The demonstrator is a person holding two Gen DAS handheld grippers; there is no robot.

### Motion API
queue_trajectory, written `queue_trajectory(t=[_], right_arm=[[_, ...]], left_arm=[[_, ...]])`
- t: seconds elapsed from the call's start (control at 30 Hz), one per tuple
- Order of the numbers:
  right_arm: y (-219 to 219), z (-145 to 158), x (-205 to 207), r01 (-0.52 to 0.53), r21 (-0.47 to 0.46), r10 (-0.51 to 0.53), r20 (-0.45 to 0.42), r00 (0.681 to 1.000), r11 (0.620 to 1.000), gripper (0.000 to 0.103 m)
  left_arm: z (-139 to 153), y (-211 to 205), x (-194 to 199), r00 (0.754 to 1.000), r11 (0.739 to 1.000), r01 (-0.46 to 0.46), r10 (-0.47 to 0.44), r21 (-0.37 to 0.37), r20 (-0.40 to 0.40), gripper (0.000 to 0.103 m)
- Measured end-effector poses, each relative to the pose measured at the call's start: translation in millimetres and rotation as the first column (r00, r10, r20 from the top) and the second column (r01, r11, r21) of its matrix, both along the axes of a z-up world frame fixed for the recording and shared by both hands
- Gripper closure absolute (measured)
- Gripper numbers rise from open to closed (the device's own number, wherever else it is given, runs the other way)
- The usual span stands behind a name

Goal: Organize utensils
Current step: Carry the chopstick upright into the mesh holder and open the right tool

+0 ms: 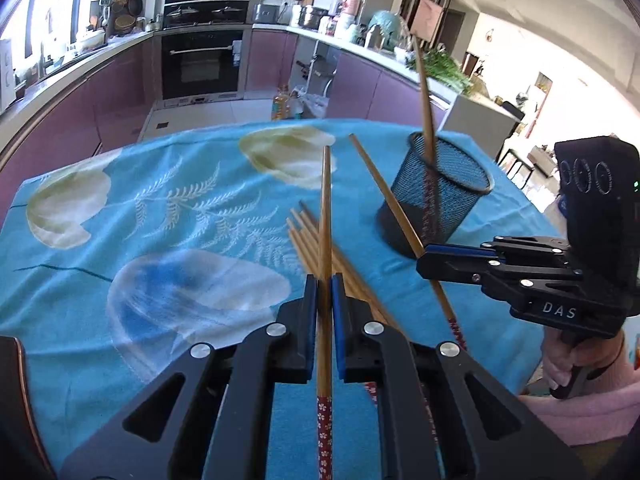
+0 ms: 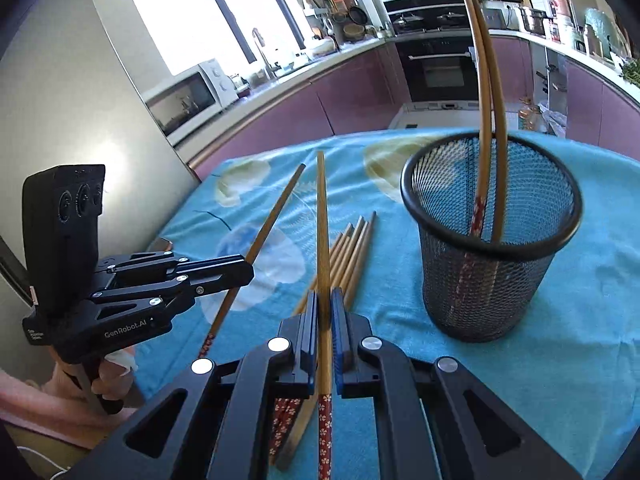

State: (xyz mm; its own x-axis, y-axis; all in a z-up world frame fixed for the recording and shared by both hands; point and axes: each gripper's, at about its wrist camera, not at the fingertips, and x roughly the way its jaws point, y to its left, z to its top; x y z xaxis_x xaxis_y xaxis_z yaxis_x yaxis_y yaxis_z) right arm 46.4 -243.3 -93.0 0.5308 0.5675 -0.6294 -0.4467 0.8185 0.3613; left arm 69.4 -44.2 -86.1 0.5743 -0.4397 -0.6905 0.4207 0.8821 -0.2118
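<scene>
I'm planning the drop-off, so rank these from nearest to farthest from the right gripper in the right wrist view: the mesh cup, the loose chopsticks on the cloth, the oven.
1. Loose chopsticks: on the cloth just ahead of the right gripper, slightly right of its fingers.
2. Mesh cup: farther ahead, to the right, upright.
3. Oven: across the kitchen, beyond the table.

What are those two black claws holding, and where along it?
Each holds one chopstick: the left gripper and right gripper both clamp the bare wood just above the red patterned end.
</scene>
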Motion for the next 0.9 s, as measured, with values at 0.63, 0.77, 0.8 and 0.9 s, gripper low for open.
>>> queue_trajectory(t=[0.63,0.77,0.8,0.9], right_arm=[[-36,55,-19,0.025,0.101,-0.042,0.167,0.985,0.995,0.097],[-43,67,-18,0.043,0.102,-0.063,0.203,0.977,0.994,0.097],[-46,69,-18,0.049,0.100,-0.069,0.212,0.975,0.994,0.097],[-54,82,-15,0.071,0.099,-0.094,0.243,0.965,0.993,0.097]], left_arm=[[84,11,-29,0.981,0.970,0.123,-0.087,-0.211,0.172,0.095],[98,8,-21,0.976,0.957,0.139,-0.088,-0.255,0.200,0.095],[102,6,-19,0.974,0.955,0.142,-0.087,-0.260,0.211,0.095],[114,-2,-13,0.966,0.949,0.158,-0.090,-0.273,0.244,0.095]])
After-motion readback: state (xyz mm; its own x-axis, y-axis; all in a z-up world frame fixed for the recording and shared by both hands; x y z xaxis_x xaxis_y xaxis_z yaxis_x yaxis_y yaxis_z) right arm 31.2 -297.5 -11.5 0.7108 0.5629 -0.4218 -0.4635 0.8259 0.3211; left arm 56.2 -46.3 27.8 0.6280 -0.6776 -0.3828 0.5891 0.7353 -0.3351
